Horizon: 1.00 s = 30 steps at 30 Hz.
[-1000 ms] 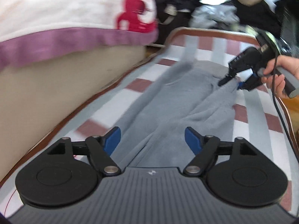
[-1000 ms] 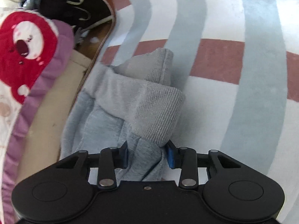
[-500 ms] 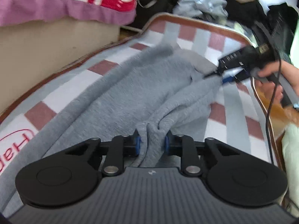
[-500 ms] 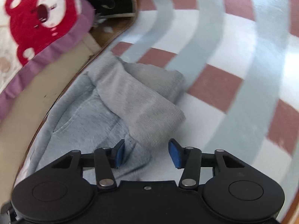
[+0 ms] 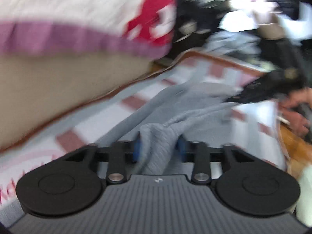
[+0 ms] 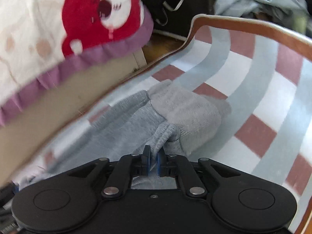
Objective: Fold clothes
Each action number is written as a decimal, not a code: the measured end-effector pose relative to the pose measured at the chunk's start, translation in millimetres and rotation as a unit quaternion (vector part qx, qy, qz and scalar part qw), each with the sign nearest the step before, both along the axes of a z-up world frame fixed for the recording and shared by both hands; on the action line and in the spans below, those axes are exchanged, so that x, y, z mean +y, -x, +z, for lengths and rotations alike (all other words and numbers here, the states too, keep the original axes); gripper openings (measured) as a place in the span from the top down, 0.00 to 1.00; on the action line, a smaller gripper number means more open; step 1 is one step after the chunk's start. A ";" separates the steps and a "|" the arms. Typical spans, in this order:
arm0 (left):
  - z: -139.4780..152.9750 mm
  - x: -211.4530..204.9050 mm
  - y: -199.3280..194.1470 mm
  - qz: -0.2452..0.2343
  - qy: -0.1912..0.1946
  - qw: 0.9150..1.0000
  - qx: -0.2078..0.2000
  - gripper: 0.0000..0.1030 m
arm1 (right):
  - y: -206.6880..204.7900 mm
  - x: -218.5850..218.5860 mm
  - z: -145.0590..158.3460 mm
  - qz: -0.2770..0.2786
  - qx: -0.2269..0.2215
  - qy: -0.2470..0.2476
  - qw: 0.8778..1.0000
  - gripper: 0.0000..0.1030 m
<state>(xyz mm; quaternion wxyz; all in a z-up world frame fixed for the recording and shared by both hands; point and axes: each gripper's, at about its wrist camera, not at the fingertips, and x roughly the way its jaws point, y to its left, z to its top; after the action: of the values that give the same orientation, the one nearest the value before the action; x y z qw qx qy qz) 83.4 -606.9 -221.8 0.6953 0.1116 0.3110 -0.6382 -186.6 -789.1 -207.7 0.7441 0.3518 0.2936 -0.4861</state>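
1. Because a flat base is needed for folding, the striped mat (image 6: 259, 89) is spread beside the bed (image 6: 58, 101).
2. The grey garment (image 5: 175, 113) is stretched along it, gripped at 2 ends.
3. The left gripper (image 5: 159, 149) is clamped on bunched fabric.
4. The right gripper (image 6: 153, 160) is pinched on the waistband edge.

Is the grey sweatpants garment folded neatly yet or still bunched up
Bunched. The grey fleece sweatpants lie rumpled on the striped mat, pinched in both the left gripper and right gripper.
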 end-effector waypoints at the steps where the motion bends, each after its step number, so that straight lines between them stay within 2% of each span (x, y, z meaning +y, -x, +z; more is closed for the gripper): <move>1: -9.9 -7.5 -5.2 0.014 -0.032 0.999 0.006 0.53 | -5.8 -5.8 -6.7 -0.001 0.017 -0.008 1.000 0.94; 2: -17.5 -12.3 -9.1 0.029 -0.060 0.998 0.010 0.50 | -10.4 -12.0 -12.5 -0.011 0.022 -0.017 1.000 0.94; 3: -17.7 -9.4 -11.6 0.042 -0.070 0.997 0.007 0.49 | -15.1 -18.3 -18.2 -0.020 0.027 -0.027 0.999 0.93; 5: -6.6 7.6 -17.5 0.060 -0.055 0.997 -0.003 0.44 | -25.0 -27.8 -25.9 -0.011 0.040 -0.037 0.998 0.93; 6: -1.1 16.1 -20.4 0.069 -0.048 0.996 -0.008 0.43 | -26.7 -29.0 -24.8 -0.005 0.035 -0.031 0.999 0.88; 8: 14.3 39.1 -31.9 0.098 -0.036 0.994 -0.041 0.42 | -27.5 -28.8 -20.0 0.019 0.016 -0.018 1.000 0.83; 10: 27.5 69.8 -51.9 0.128 -0.031 0.988 -0.074 0.42 | -19.9 -28.0 -15.6 0.035 -0.021 0.001 0.999 0.77; 13: 35.6 122.8 -89.6 0.157 -0.046 0.985 -0.056 0.42 | -12.2 -18.4 -7.0 0.060 -0.051 0.043 0.996 0.74; 15: 32.3 159.0 -113.7 0.164 -0.074 0.984 -0.004 0.42 | -9.6 -10.0 2.2 0.072 -0.053 0.080 0.993 0.71; 17: 22.7 190.2 -124.0 0.181 -0.107 0.977 0.019 0.42 | -18.7 -1.3 11.9 0.101 -0.045 0.102 0.989 0.69; 19: 12.6 219.2 -130.8 0.206 -0.133 0.969 0.027 0.41 | -43.6 16.0 20.9 0.194 -0.032 0.114 0.974 0.66; 21: 4.5 241.7 -136.2 0.231 -0.128 0.964 0.022 0.39 | -78.6 37.9 23.6 0.290 -0.020 0.112 0.950 0.37; 22: 1.4 249.8 -139.8 0.240 -0.122 0.963 0.029 0.38 | -95.8 48.6 24.7 0.336 -0.014 0.110 0.935 0.34; 24: -2.1 261.0 -144.5 0.241 -0.109 0.964 0.038 0.38 | -117.9 57.3 12.4 0.369 0.017 0.102 0.924 0.34; 25: -2.1 264.3 -144.0 0.231 -0.107 0.967 0.031 0.35 | -128.9 61.7 6.3 0.385 0.032 0.098 0.917 0.34; 27: -1.6 269.0 -138.0 0.203 -0.104 0.974 -0.003 0.27 | -151.0 70.4 -6.0 0.416 0.062 0.089 0.903 0.34; 28: -2.3 270.7 -134.0 0.189 -0.103 0.976 -0.027 0.19 | -162.0 74.8 -12.1 0.431 0.078 0.084 0.895 0.34; 29: -5.1 269.4 -130.1 0.177 -0.105 0.977 -0.054 0.13 | -173.1 79.2 -18.2 0.446 0.093 0.080 0.886 0.34; 30: -8.9 265.1 -126.6 0.168 -0.111 0.976 -0.079 0.12 | -183.6 83.3 -24.3 0.460 0.107 0.075 0.878 0.34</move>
<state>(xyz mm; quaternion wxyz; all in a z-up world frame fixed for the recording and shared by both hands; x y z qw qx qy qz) 210.0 -341.8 -230.7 0.7982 0.1846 0.3378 -0.4634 -3.0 -705.8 -232.0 0.8723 0.0657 0.4627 -0.1440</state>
